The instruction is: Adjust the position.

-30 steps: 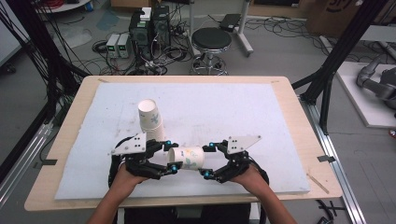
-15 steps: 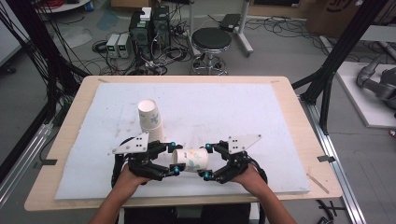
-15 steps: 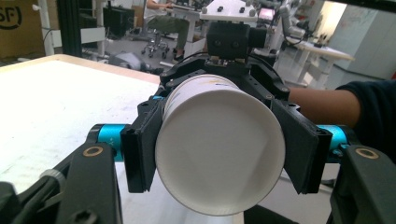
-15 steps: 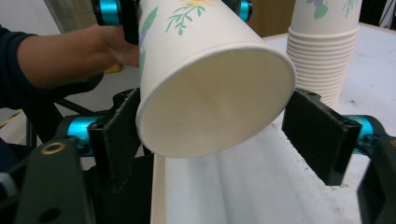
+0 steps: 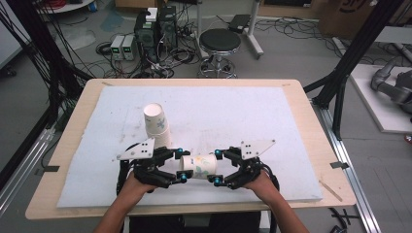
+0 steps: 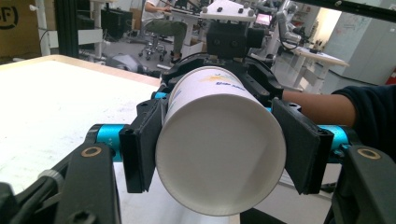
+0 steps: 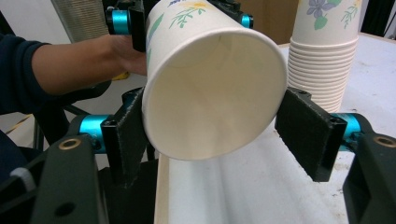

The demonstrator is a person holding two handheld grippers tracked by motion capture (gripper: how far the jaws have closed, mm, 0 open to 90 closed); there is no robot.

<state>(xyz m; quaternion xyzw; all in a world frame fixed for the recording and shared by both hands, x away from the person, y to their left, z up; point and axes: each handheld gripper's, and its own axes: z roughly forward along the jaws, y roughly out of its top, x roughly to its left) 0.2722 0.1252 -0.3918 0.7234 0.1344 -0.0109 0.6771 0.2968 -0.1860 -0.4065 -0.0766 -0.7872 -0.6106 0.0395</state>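
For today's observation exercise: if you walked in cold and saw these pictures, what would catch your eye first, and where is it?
First comes the paper cup, lying sideways above the near edge of the table between the left gripper and the right gripper. The left gripper view faces its closed base, with both pads at its sides. Next is the upside-down stack of cups, left of centre on the white mat.

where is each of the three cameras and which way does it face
High view: above the person's table edge, looking forward and down at the white foam board; both forearms show.
Left gripper view: rides the left gripper, facing the closed base of the white floral paper cup.
Right gripper view: rides the right gripper, facing that cup's open mouth; beyond stands the stack of matching paper cups.
Both gripper views share the cup and the opposite gripper.
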